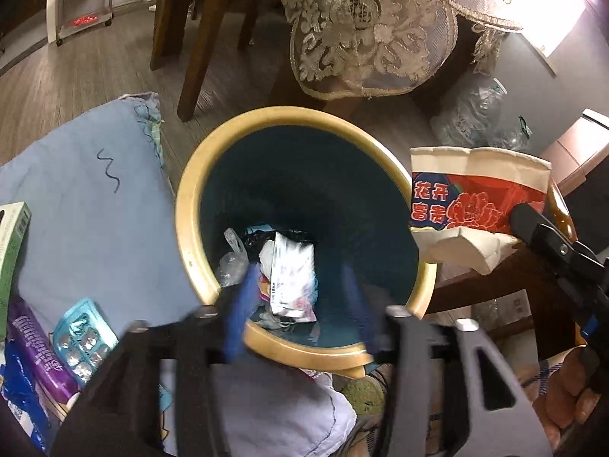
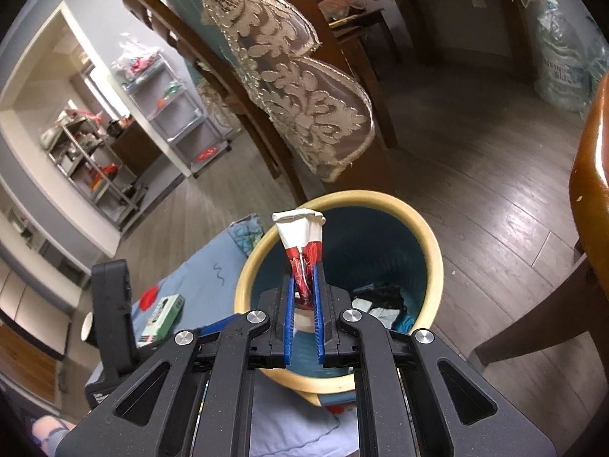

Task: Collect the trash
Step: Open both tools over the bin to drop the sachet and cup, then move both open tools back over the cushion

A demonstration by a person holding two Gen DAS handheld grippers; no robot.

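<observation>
A round trash bin (image 1: 190, 205) with a yellow rim and dark teal inside stands on the floor, with wrappers (image 1: 291, 274) at its bottom. My left gripper (image 1: 300, 301) is open and empty over the bin's near rim. My right gripper (image 2: 304, 289) is shut on a flattened red and white paper cup (image 2: 302, 238) and holds it above the bin (image 2: 434, 243). The cup also shows in the left wrist view (image 1: 475, 198), to the right of the bin.
A light blue cloth (image 1: 95, 198) beside the bin carries a blister pack (image 1: 82, 342), a purple wrapper (image 1: 38, 350) and a green box (image 1: 11, 243). A wooden chair with a lace cover (image 1: 365, 45) stands behind the bin. Plastic bottles (image 1: 475, 114) lie at right.
</observation>
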